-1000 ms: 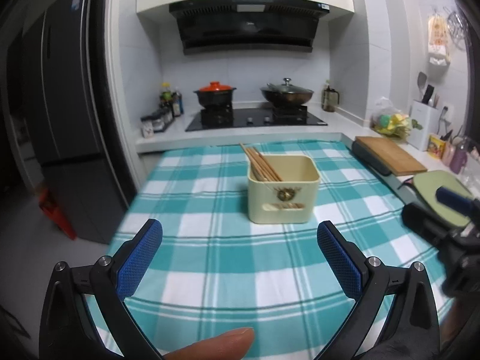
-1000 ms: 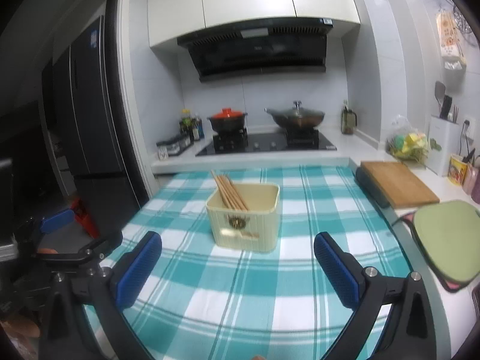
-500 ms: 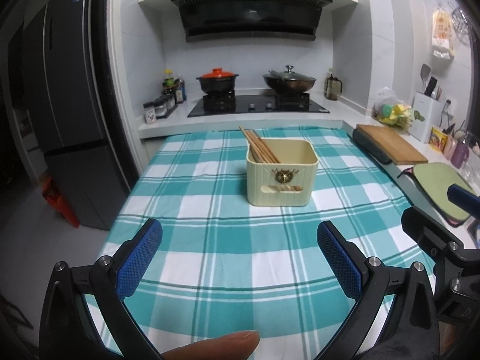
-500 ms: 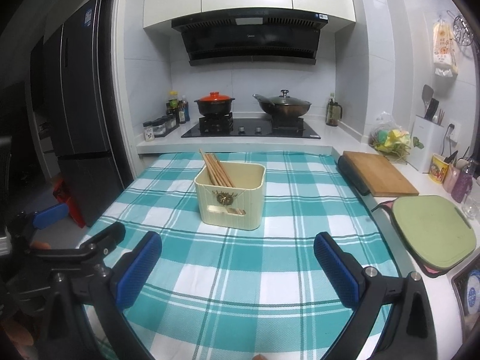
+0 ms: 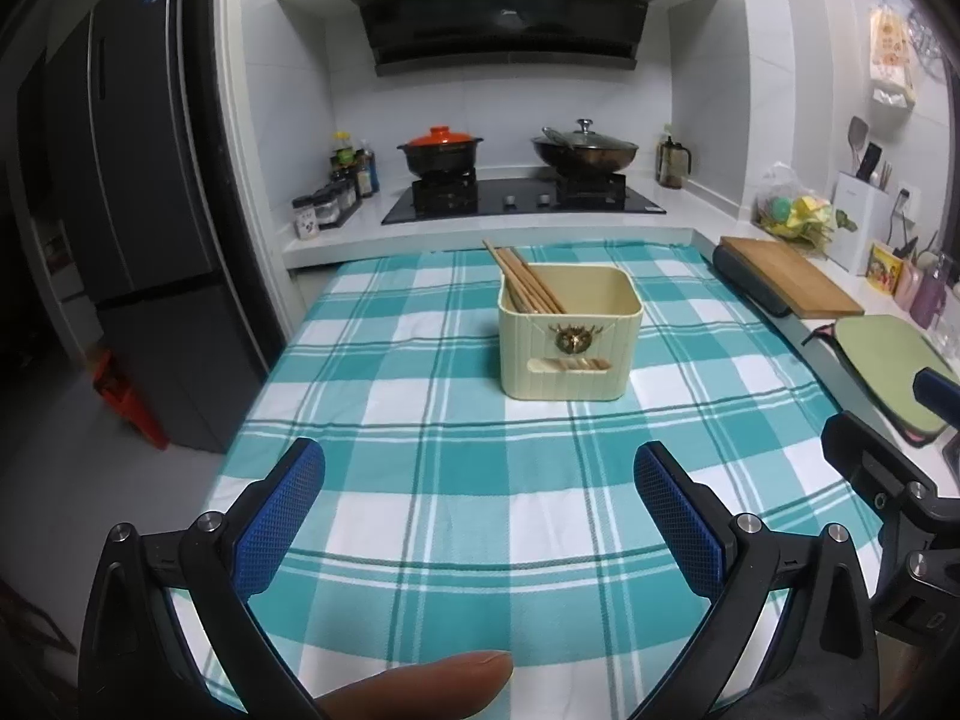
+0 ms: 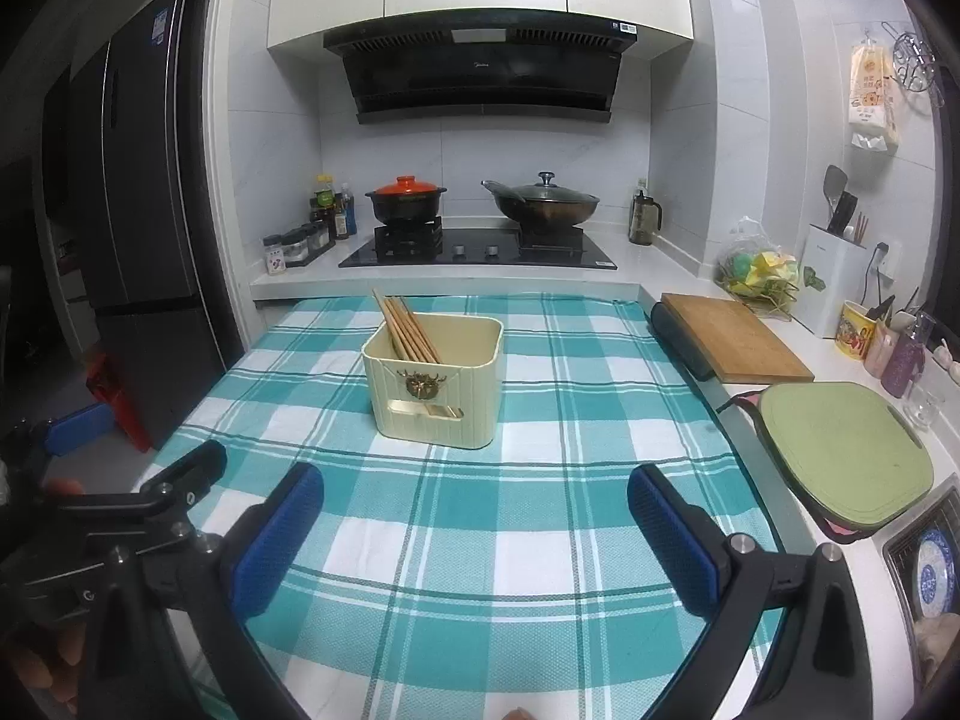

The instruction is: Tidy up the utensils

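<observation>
A cream utensil box (image 5: 569, 333) (image 6: 435, 381) stands on the teal checked tablecloth (image 5: 432, 450) (image 6: 540, 498). Several wooden chopsticks (image 5: 525, 282) (image 6: 407, 329) lean in its left corner, tips pointing back left. My left gripper (image 5: 479, 474) hovers over the near part of the cloth, open and empty, well short of the box. My right gripper (image 6: 474, 501) is likewise open and empty, near the front edge with the box ahead and slightly left. Each gripper's frame shows at the edge of the other's view.
A wooden cutting board (image 6: 735, 339) and a green board (image 6: 840, 450) lie on the counter to the right. A stove with a red-lidded pot (image 5: 441, 150) and a wok (image 5: 585, 150) is behind. A dark fridge (image 5: 138, 210) stands left. A fingertip (image 5: 420, 687) shows at the bottom.
Both grippers have pulled back and risen a little, so the box looks farther away. Their fingers stay open and nothing was picked up.
</observation>
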Available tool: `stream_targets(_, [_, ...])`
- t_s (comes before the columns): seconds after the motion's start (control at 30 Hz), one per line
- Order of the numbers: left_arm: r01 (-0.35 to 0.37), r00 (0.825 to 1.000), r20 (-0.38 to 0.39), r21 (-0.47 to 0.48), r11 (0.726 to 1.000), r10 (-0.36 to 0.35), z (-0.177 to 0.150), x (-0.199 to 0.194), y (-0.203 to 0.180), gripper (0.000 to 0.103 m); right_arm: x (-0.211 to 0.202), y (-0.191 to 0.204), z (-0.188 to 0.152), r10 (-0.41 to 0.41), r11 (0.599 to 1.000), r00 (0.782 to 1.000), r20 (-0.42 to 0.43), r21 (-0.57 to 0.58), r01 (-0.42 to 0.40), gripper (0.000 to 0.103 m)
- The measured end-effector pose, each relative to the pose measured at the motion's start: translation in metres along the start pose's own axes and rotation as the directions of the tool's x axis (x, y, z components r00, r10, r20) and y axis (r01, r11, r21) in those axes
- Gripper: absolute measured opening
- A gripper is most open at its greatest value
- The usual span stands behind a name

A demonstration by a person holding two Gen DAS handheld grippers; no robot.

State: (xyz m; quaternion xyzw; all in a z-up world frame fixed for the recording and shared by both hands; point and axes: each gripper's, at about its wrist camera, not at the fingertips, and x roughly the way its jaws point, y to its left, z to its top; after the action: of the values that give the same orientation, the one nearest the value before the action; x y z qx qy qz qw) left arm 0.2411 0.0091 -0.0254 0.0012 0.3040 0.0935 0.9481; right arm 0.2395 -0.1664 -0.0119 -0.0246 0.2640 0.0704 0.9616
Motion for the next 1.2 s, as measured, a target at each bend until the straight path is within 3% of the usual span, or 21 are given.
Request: stream_targets(1.2, [0.005,1.000,-0.002,-0.017,1.000,-0.005,-0.001,0.003,0.007,0.103,-0.005,0.011,-0.002,0.004,0.999,1.000,0.003,-0.034,-0.004,0.103])
